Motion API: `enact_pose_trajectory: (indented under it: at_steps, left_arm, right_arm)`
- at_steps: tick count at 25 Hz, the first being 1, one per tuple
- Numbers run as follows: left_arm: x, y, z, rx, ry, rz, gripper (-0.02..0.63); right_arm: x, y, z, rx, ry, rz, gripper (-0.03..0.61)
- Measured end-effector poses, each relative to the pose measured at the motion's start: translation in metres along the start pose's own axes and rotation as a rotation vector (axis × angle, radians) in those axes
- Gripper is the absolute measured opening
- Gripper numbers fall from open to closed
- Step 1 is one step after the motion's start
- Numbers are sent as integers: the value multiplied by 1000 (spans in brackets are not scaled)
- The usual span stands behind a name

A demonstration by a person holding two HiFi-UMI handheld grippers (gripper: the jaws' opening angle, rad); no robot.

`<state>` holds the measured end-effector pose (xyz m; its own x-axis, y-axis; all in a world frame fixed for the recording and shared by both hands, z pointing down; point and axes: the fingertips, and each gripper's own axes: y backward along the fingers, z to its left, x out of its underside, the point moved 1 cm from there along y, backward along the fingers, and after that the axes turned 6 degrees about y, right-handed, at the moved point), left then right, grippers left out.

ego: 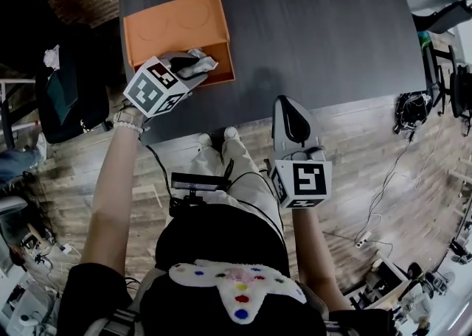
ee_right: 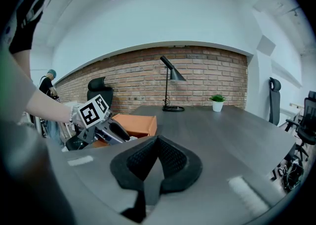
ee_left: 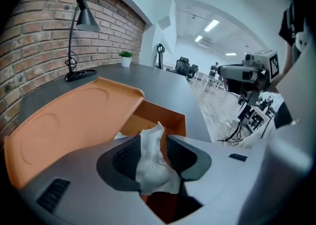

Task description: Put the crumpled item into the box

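The crumpled white paper (ee_left: 150, 169) sits between the two sides of the left claw (ee_left: 153, 145), right above the open orange box (ee_left: 165, 115). The claw is open now. Its pads are apart and do not squeeze the paper, which looks like it leans on one pad. The box sits at the left corner of the bench (ego: 310, 32), on the side near the person, and its lid (ee_left: 74, 115) is tipped back. I think the step now is letting go. To do it well, keep the claw over the middle of the box, not over its wall. If the paper sticks to a pad, give a small shake, then lift straight up so nothing gets dragged out. The right claw (ee_right: 157, 142) is closed with nothing in it, near the bench's front edge, well away from the box.
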<state>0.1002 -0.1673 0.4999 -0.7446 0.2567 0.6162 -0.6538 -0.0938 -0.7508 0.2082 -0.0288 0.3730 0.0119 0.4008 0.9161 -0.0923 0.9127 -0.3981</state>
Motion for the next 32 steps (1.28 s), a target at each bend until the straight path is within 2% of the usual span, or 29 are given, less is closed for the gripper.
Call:
enact_pose_trajectory:
  at_steps: [5,10,13,18,24,32]
  left_arm:
    - [-5,11,0,-11,13,-45,178]
    - [-19,42,0,-90,76,-191,175]
    - [-29,71,-1,-133,126,-305,105]
    - [-39,125,-3,-283,135,-429,22]
    - [-47,185,-23,-426,130,-547,6]
    - [-67,249,-61,-534,106,-694,6]
  right_arm:
    - [-1,-1,2,-12,3,4,9]
    - [-7,-1,3,-33,16,-12,9]
    - [-15,-2,7,-48,28,-30,9]
    - [-34,-8,18,-101,65,-67,9]
    - [-61,-10,36,-169,110,-120,9]
    - [-96,-6,55,-229,138,-197,9]
